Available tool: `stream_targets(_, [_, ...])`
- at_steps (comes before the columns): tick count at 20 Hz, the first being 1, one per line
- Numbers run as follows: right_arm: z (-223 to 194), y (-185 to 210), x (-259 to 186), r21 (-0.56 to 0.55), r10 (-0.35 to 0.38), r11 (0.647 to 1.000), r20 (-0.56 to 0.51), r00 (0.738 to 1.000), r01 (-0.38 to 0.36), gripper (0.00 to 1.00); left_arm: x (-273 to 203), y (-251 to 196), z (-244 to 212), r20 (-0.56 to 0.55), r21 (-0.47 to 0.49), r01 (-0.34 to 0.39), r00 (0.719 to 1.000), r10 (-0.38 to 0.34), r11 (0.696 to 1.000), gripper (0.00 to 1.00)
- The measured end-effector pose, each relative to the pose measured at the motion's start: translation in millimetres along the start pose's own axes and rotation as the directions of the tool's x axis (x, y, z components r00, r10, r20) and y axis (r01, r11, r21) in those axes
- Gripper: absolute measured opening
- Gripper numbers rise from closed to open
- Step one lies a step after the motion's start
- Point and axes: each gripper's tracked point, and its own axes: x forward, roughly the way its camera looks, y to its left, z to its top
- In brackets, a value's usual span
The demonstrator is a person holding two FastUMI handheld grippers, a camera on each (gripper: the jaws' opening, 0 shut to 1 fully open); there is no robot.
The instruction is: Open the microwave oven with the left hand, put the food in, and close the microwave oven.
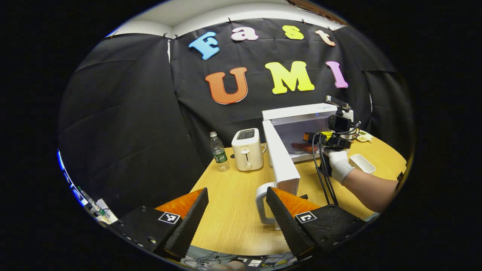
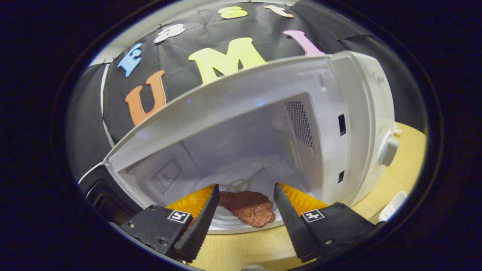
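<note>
Steak (image 2: 248,208), brown, lumpy, inside glossy white microwave (image 2: 350,124); both grippers' ridged fingers (image 2: 205,218) released.

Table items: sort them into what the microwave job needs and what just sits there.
Job: microwave, its open door, the meat inside, left gripper, right gripper.
Lying about: toaster, water bottle, white tray.

No words or numbers can be read. The left gripper (image 1: 237,214) and right gripper (image 2: 246,210) carry square black-and-white coded tags (image 2: 178,216). The label on the bottle (image 1: 218,151) is too small, and a faint mark on the microwave (image 2: 361,124) too blurred.
</note>
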Motion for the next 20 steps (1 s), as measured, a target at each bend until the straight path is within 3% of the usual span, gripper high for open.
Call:
stream_targets(2, [21, 0, -24, -0.053, 0.008, 0.999, 0.013, 1.0, -0.007, 0.89, 2, 4, 8, 0.021, -0.008, -0.008, 1.0, 0.008, 1.0, 0.95])
stream_targets(3, [31, 1, -38, -0.062, 0.023, 0.998, 0.011, 1.0, -0.022, 0.99, 2, 6, 16, 0.037, -0.013, -0.014, 0.999, 0.015, 1.0, 0.95])
stream_targets(4, [39, 4, -51, -0.065, 0.044, 0.997, 0.0, 0.999, -0.044, 0.89, 3, 8, 21, 0.05, -0.018, -0.018, 0.999, 0.019, 1.0, 0.95])
stream_targets(5, [47, 4, -68, -0.086, 0.065, 0.994, -0.017, 0.998, -0.066, 0.9, 2, 11, 28, 0.066, -0.023, -0.027, 0.997, 0.029, 0.999, 0.95])
stream_targets(6, [56, 2, -85, -0.104, 0.076, 0.991, -0.034, 0.997, -0.079, 0.99, 1, 12, 32, 0.071, -0.032, -0.025, 0.997, 0.028, 0.999, 0.95])
stream_targets(8, [81, -5, -120, -0.14, 0.088, 0.986, -0.029, 0.996, -0.091, 0.99, 2, 9, 45, 0.099, -0.049, -0.018, 0.995, 0.023, 0.999, 0.95])
stream_targets(9, [93, -7, -139, -0.164, 0.098, 0.981, -0.039, 0.994, -0.103, 0.99, 3, 9, 51, 0.111, -0.052, -0.015, 0.994, 0.02, 0.999, 0.89])
stream_targets(10, [99, -10, -159, -0.196, 0.105, 0.974, -0.048, 0.993, -0.112, 0.99, 5, 8, 56, 0.118, -0.052, -0.015, 0.993, 0.021, 0.999, 0.95])
stream_targets(12, [112, -21, -201, -0.233, 0.132, 0.961, -0.094, 0.987, -0.15, 1.0, 7, -1, 64, 0.129, -0.049, 0.007, 0.992, -0.001, 0.999, 0.95])
stream_targets(13, [119, -28, -224, -0.245, 0.137, 0.956, -0.108, 0.985, -0.16, 0.9, 8, -3, 72, 0.143, -0.048, 0.006, 0.99, 0.001, 0.999, 0.93])
stream_targets(14, [131, -39, -244, -0.263, 0.132, 0.952, -0.107, 0.985, -0.156, 0.9, 8, -7, 78, 0.149, -0.053, 0.012, 0.989, -0.004, 0.999, 0.93])
stream_targets(15, [140, -51, -262, -0.281, 0.124, 0.948, -0.11, 0.986, -0.151, 0.9, 9, -12, 82, 0.157, -0.064, 0.026, 0.988, -0.016, 0.998, 0.77])
stream_targets(16, [146, -62, -278, -0.292, 0.116, 0.945, -0.118, 0.986, -0.147, 1.0, 10, -25, 86, 0.155, -0.074, 0.048, 0.987, -0.037, 0.996, 0.8])
stream_targets(17, [150, -72, -290, -0.304, 0.112, 0.942, -0.124, 0.986, -0.145, 0.9, 13, -32, 89, 0.148, -0.079, 0.064, 0.988, -0.052, 0.995, 0.78])
stream_targets(18, [152, -84, -301, -0.313, 0.096, 0.94, -0.143, 0.985, -0.137, 1.0, 15, -38, 91, 0.146, -0.082, 0.072, 0.987, -0.059, 0.994, 0.75])
stream_targets(20, [165, -102, -322, -0.308, 0.092, 0.943, -0.133, 0.987, -0.129, 1.0, 20, -53, 98, 0.149, -0.07, 0.087, 0.986, -0.076, 0.994, 0.66])
